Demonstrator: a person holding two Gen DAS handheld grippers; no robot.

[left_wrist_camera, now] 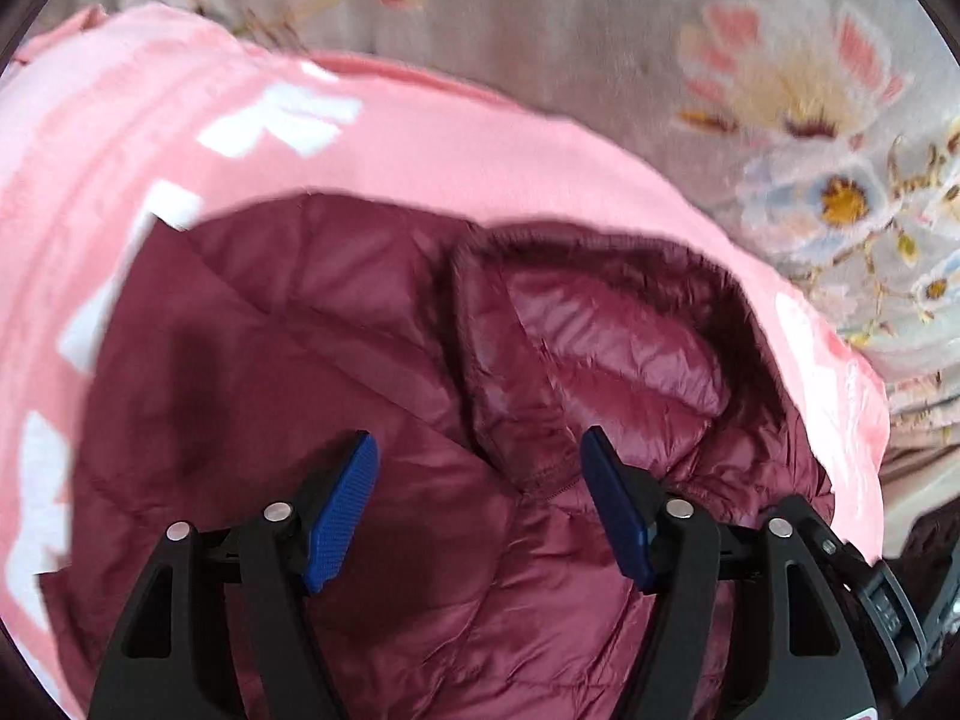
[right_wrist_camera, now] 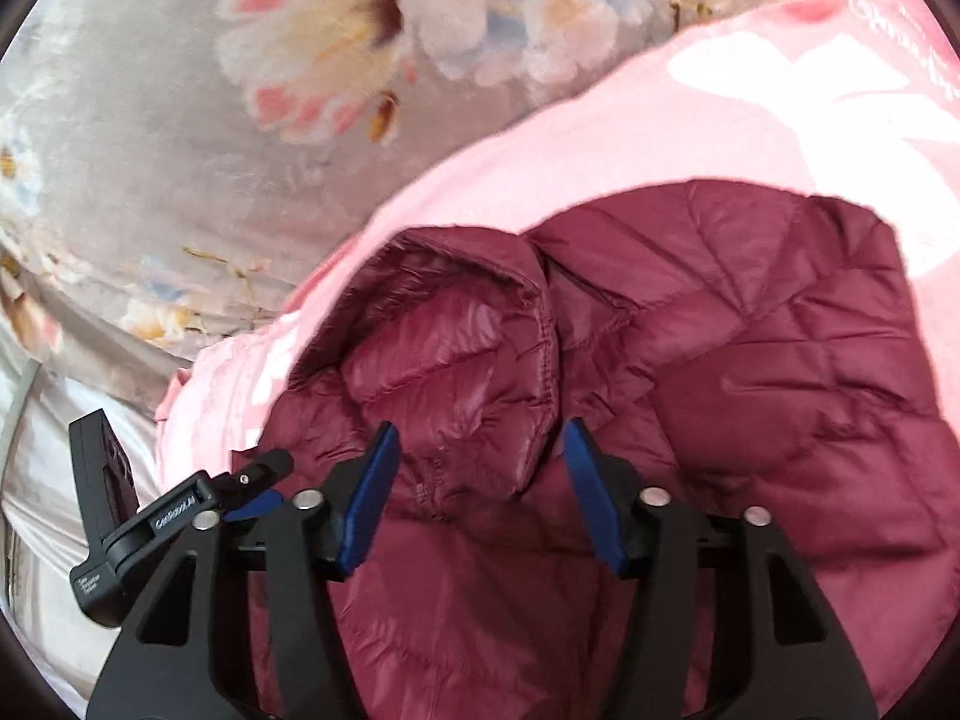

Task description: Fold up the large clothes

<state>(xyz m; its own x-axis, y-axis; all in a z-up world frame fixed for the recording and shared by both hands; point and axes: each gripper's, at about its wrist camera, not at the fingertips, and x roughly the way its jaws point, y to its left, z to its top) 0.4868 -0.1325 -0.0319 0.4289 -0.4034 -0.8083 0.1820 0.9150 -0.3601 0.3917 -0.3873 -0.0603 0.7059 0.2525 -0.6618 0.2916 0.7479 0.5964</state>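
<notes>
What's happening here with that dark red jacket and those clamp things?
A person is folding a maroon puffer jacket with a handheld gripper in each hand. The jacket lies on a pink cloth spread over a flowered bedcover. Both the left gripper and the right gripper are open above the jacket, near its hood, gripping nothing.

One maroon quilted jacket (left_wrist_camera: pixel 372 324) lies here, with one hood (left_wrist_camera: pixel 600 336) showing on it. One pink cloth (left_wrist_camera: pixel 456 144) with white print is spread beneath it, and one grey floral sheet (left_wrist_camera: pixel 600 12) lies under that. Two tongs are in view: the left tongs (left_wrist_camera: pixel 480 450) and the right tongs (right_wrist_camera: pixel 480 438), each with two blue pads. In the right wrist view, the left tongs appear again as one black device at the lower left.
</notes>
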